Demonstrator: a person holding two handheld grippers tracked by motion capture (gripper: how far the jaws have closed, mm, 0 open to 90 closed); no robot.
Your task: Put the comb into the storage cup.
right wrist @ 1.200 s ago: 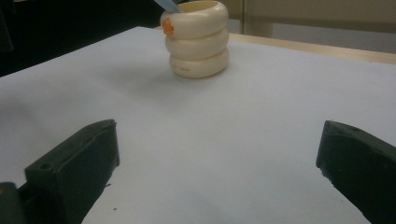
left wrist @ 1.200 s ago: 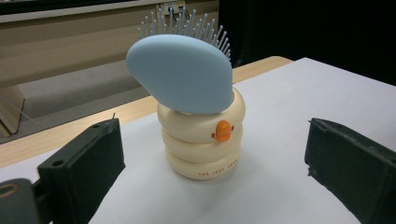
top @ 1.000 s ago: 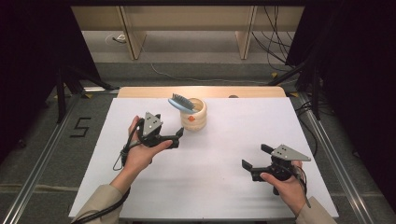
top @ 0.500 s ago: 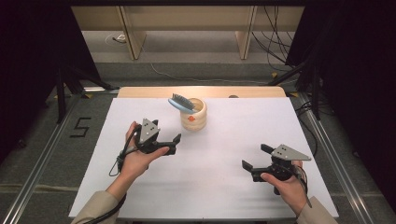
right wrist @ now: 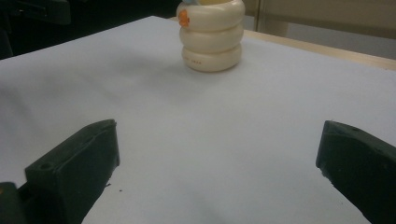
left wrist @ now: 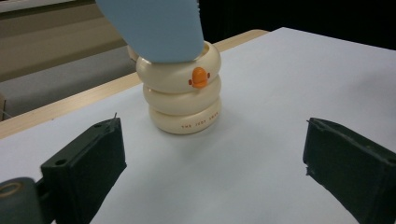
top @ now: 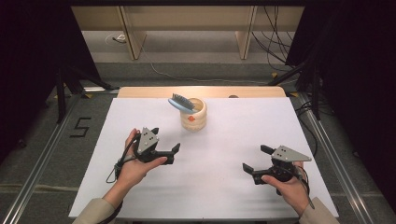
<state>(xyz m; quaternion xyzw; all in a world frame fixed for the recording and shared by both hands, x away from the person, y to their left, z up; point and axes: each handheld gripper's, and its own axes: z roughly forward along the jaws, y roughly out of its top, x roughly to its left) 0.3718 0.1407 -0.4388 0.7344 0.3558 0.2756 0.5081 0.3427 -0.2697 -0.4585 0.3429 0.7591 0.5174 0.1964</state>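
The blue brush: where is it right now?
The blue brush stands head-up in the cream duck-faced holder, high view, far centre of the table, beyond the left gripper.

1. Cup: cream holder w/ 3 stacked rounded rings, small orange duck bill + 2 dots on the top ring, tiny lettering on the bottom ring. Stands upright on the white table, far-centre, near the wooden edge strip, well ahead of my tools.
2. Brush: light blue hairbrush, bristle head sticking out of the cup's mouth, tilted up and to the left in the high view. Handle end sits inside the cup, hidden. Its smooth blue back faces my left gripper view.
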